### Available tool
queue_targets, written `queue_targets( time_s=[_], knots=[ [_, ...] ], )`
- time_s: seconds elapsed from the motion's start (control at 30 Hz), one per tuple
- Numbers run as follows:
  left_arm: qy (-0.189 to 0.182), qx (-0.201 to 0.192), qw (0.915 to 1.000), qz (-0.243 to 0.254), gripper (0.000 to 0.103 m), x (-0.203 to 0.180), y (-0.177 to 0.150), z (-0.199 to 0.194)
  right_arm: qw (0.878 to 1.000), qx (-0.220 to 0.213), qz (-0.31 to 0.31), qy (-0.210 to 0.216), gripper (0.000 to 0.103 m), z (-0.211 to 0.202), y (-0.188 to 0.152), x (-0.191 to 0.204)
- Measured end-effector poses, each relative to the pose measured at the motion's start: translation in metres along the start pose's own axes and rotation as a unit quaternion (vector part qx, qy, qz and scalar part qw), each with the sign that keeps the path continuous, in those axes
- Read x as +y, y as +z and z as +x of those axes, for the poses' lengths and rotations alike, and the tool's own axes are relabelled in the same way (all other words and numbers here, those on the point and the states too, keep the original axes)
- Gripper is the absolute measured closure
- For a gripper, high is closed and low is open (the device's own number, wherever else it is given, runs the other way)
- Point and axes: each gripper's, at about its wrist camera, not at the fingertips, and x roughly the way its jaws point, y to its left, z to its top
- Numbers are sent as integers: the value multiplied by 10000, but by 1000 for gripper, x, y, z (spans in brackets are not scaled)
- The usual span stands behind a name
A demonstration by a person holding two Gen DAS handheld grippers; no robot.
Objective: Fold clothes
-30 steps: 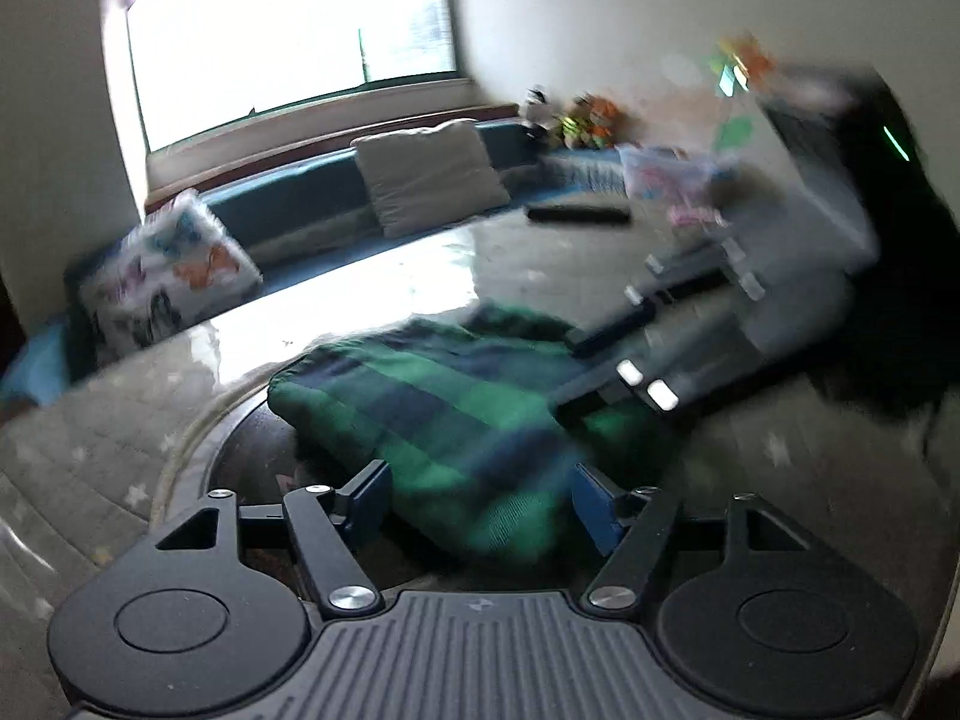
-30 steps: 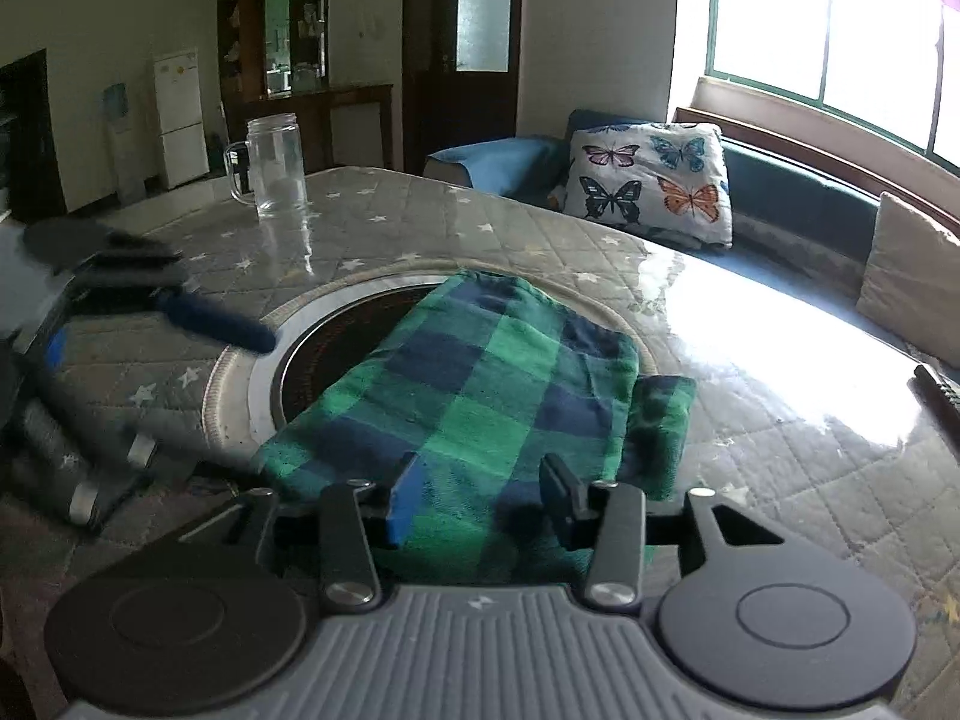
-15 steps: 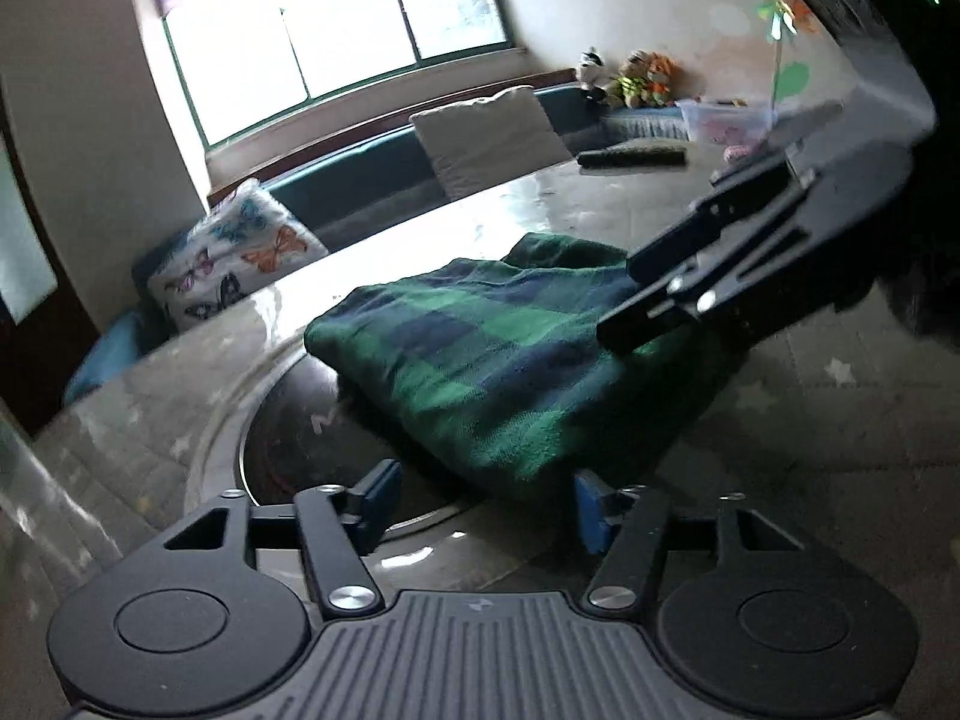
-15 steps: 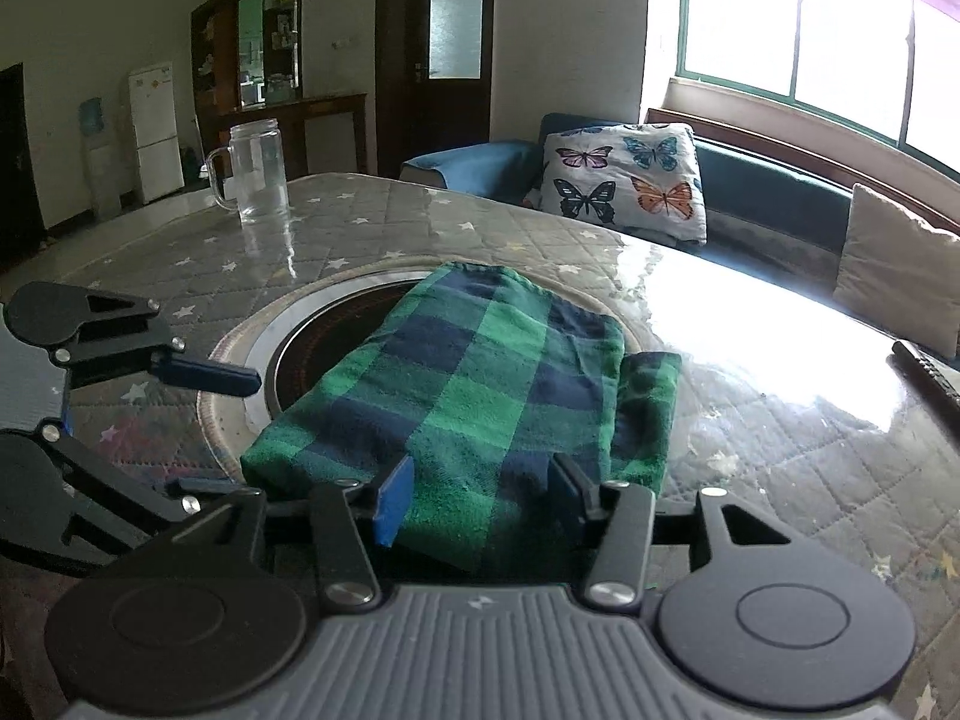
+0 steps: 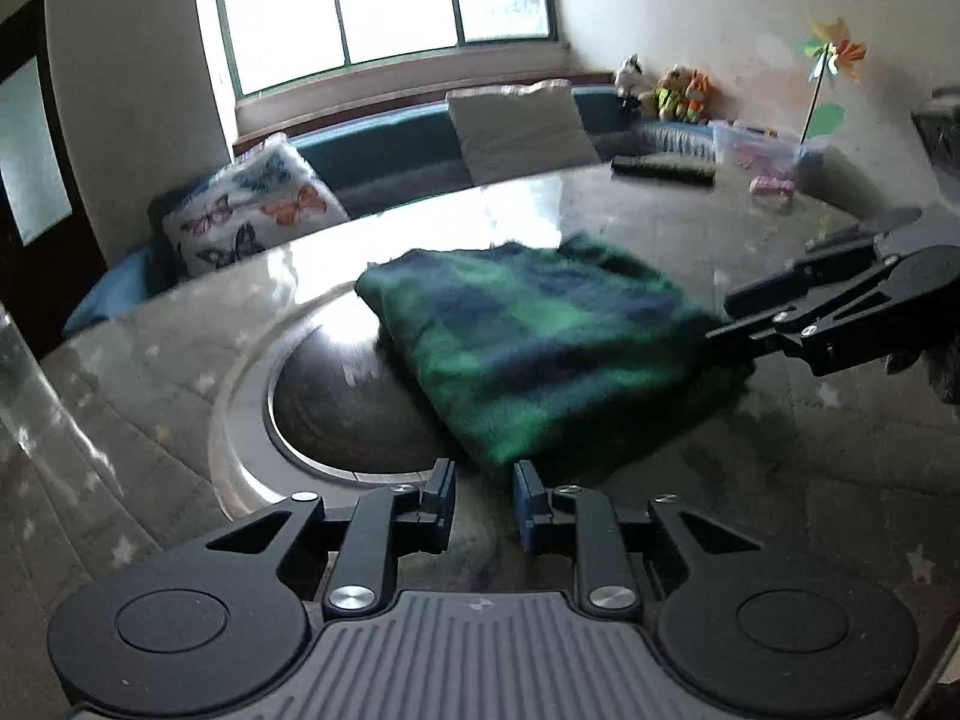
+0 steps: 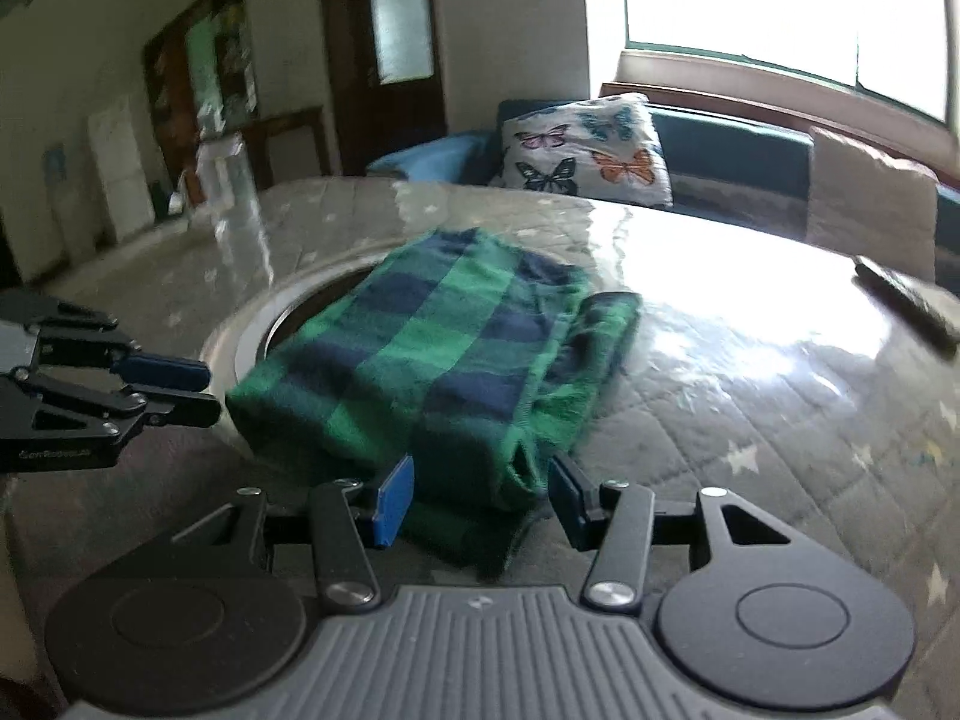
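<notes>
Lying folded on the quilted table (image 5: 810, 480), the green plaid garment (image 5: 540, 348) sits between our 2 grippers. Our left gripper (image 5: 483, 495), jaws just narrowing, holds nothing at its corner; our right gripper (image 6: 480, 489) straddles its edge, ungripped.

Glass jug (image 6: 231, 198) at 10 o'clock blurred; remote (image 6: 906, 300) at 3 o'clock cut by edge; plaid cloth (image 6: 432, 360) near hem hidden by gripper.

I see the green-and-navy plaid garment (image 6: 444, 360) folded into a thick rectangle, lying flat on the worktop (image 6: 750, 408), partly over its round inset.
</notes>
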Motion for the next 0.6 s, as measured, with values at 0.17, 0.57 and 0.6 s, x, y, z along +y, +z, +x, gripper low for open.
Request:
queue_targets(
  time_s=[0.17, 0.57, 0.6],
  knots=[
    [11, -377, 9993, 76, 79, -3, 26, 1, 9985, -265, 475, 1, 64, -2, 8, -11],
    [-269, 30, 9990, 365, 79, -15, 32, 70, 9982, 175, 545, 156, 88, 21, -4, -9],
    [-275, 38, 9989, 383, 79, -15, 30, 71, 9984, 161, 519, 154, 88, 21, 0, -10]
  ],
)
